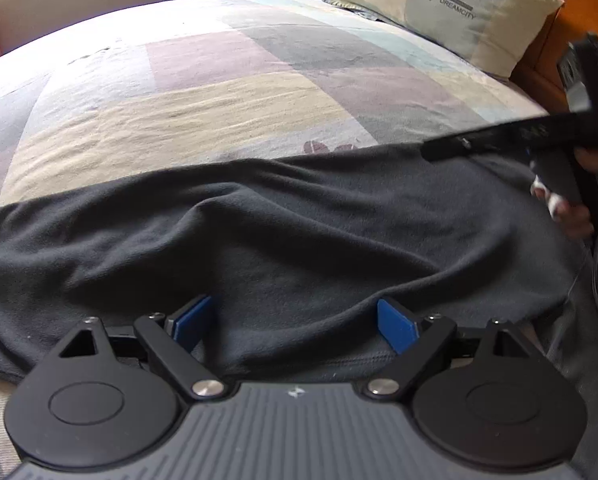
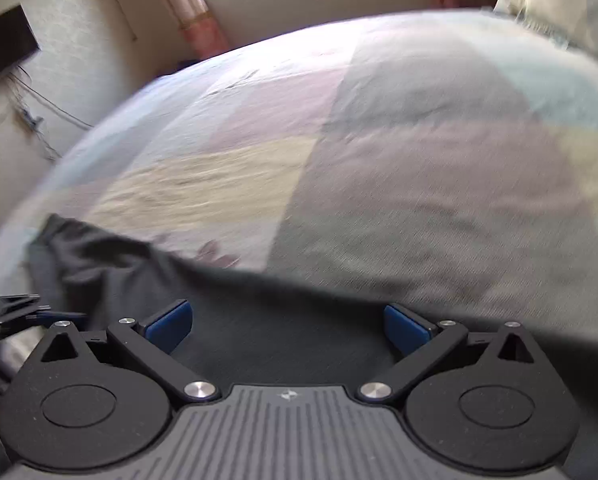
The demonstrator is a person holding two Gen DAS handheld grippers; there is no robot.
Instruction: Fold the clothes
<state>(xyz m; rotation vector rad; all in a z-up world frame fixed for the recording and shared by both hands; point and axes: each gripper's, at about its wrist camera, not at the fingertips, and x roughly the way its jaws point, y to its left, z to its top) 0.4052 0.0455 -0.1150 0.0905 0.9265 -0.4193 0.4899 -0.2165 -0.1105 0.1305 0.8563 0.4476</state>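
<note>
Both the left tongs (image 1: 295, 326) and right tongs (image 2: 289, 330) stand wide apart, empty, over the dark garment (image 1: 299, 220) spread across the bed (image 1: 219, 80).

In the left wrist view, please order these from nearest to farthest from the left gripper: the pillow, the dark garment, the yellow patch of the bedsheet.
From the left gripper:
1. Dark garment, directly under the fingers.
2. Yellow patch, beyond it, middle-left.
3. Pillow, far end, upper right.

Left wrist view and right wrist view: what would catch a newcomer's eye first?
A dark grey fleece garment lies rumpled across the near edge of a bed with a pastel patchwork cover. The left tool stands open just above it. A cream printed pillow sits at the far right.
</note>
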